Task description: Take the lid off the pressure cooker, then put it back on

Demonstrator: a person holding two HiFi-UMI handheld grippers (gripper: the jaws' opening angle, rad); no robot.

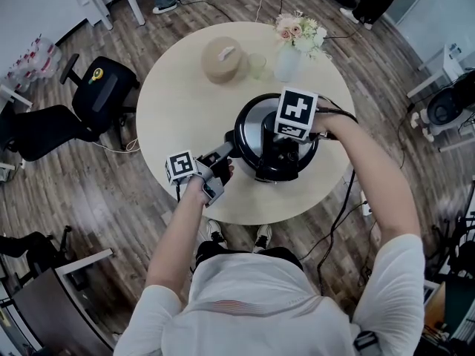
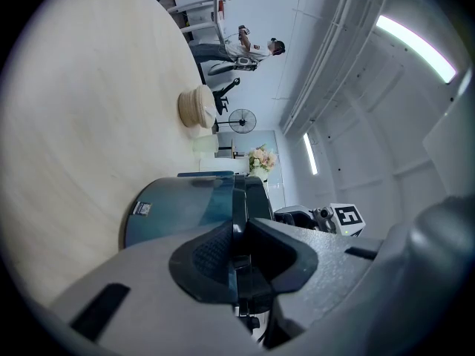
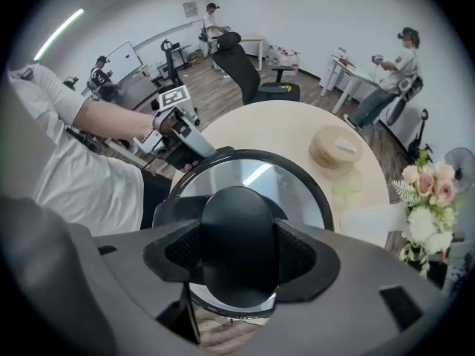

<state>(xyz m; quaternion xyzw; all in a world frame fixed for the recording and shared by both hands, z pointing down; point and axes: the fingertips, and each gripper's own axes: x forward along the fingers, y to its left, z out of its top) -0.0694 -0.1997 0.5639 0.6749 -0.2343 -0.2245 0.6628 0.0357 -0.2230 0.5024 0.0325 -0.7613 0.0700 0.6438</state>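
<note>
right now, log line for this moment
left gripper shut on pot handle | right gripper shut on lid knob | lid on cooker

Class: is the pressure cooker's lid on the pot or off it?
On: the lid sits on the pot, the right gripper clamped on its knob. Locked or loose: cannot tell.

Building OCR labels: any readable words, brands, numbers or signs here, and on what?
None readable.
Small white sticker on the dark round metal pressure cooker: too small to read.
Black-and-white square marker cubes: coded patterns, no words.
</note>
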